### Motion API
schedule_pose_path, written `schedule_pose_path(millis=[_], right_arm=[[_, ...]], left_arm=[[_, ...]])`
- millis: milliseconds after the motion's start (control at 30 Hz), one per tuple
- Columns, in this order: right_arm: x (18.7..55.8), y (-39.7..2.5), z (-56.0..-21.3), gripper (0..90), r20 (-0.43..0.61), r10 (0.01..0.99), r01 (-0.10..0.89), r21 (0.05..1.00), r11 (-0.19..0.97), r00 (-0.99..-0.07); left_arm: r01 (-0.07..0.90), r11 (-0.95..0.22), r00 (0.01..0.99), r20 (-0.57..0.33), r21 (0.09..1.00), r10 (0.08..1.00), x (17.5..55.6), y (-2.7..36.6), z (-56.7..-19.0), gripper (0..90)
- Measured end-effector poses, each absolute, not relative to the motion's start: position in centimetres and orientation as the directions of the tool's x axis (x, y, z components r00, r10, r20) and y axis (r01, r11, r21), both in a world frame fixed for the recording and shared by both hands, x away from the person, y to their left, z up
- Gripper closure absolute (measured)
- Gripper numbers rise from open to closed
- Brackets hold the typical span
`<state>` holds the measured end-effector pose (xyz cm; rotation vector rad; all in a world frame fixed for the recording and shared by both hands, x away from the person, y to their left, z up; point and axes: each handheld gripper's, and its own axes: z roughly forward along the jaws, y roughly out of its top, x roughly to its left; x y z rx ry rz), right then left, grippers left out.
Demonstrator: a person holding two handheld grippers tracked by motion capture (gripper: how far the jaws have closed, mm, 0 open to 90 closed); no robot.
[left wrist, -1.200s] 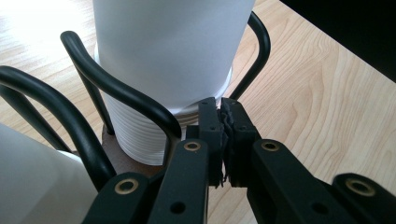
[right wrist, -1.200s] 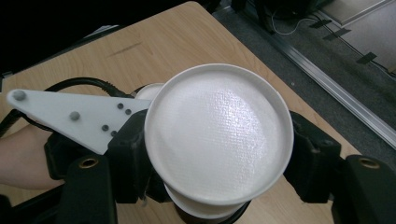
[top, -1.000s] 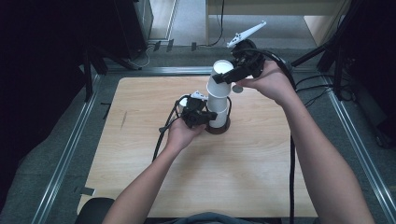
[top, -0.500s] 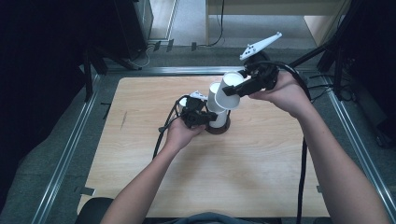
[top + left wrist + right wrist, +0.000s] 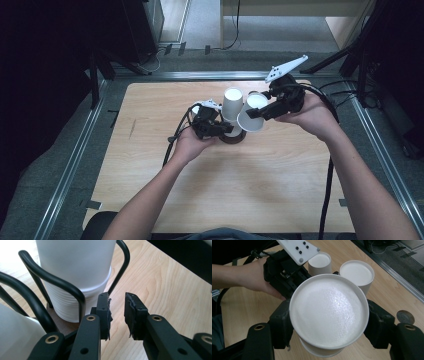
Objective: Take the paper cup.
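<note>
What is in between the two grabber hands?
In the high view, the stack of white cups in its black holder stands between the left gripper and the right gripper, which clamps a cup.

1. The near half of the table (image 5: 215, 200) is bare wood, open to either hand.
2. At mid-table the cup stack (image 5: 232, 104) in its wire rack (image 5: 60, 285) blocks the way (left gripper (image 5: 212, 122) pressed beside it).
3. The right gripper (image 5: 260, 114), holding a tilted cup (image 5: 251, 117), crowds the rack's right side.

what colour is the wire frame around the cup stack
Black; the wire frame shows best in the left gripper view, curving around the white cup stack.
</note>
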<state>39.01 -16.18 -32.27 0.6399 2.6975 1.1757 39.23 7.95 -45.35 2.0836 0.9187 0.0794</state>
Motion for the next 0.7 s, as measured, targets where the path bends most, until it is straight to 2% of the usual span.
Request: schedule_pose_path(millis=[700], right_arm=[[36.2, -16.9, -37.4, 33.1, 0.062, 0.369, 0.3, 0.713, 0.633, -0.927]], left_arm=[[0.517, -0.431, 0.801, -0.242, 0.739, 0.547, 36.7, 10.0, -45.2, 61.9]])
